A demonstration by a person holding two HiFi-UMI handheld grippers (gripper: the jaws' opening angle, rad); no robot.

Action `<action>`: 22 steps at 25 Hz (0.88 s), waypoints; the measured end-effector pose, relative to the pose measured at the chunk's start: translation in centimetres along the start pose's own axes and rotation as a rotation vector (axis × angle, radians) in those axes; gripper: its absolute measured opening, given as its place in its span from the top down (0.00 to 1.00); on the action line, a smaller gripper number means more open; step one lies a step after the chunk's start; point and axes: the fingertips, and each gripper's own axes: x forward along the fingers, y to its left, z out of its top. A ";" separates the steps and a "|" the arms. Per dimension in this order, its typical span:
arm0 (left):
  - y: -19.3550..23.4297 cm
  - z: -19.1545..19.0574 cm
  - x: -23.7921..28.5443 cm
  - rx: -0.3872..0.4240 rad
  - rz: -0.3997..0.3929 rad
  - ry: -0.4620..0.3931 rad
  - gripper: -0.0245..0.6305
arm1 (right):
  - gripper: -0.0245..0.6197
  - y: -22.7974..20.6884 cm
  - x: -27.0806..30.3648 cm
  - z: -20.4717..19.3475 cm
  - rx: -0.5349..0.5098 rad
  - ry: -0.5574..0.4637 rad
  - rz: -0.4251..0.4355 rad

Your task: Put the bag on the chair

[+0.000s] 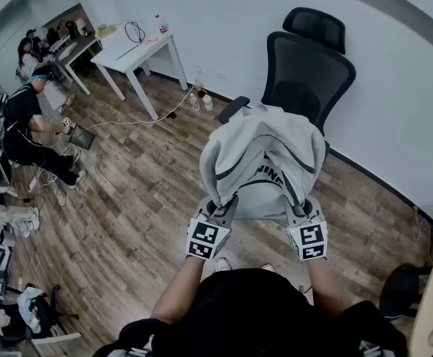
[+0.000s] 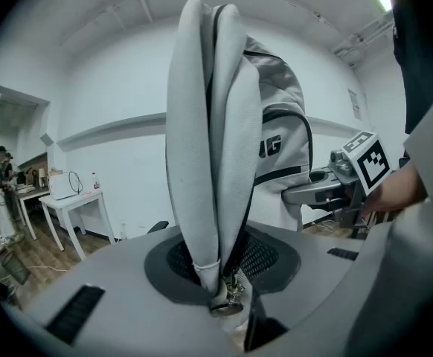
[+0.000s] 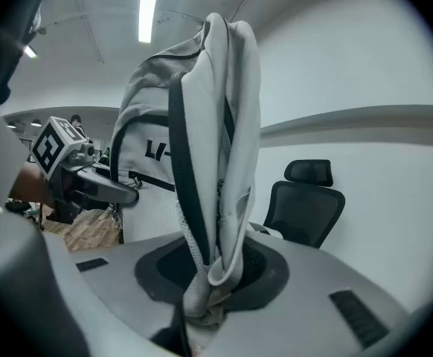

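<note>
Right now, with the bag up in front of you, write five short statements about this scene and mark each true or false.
1. The left gripper and the right gripper are both shut on the grey bag. True.
2. The bag lies flat on the floor. False: it is held up in front of the chair.
3. The chair is black and has a headrest. True.
4. The left gripper is open and empty. False: its jaws clamp a fold of the bag.
5. A white table stands by the wall. True.
</note>
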 end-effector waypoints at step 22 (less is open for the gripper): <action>6.8 -0.3 -3.8 -0.036 -0.071 -0.079 0.80 | 0.80 6.3 2.8 3.3 0.039 -0.008 -0.075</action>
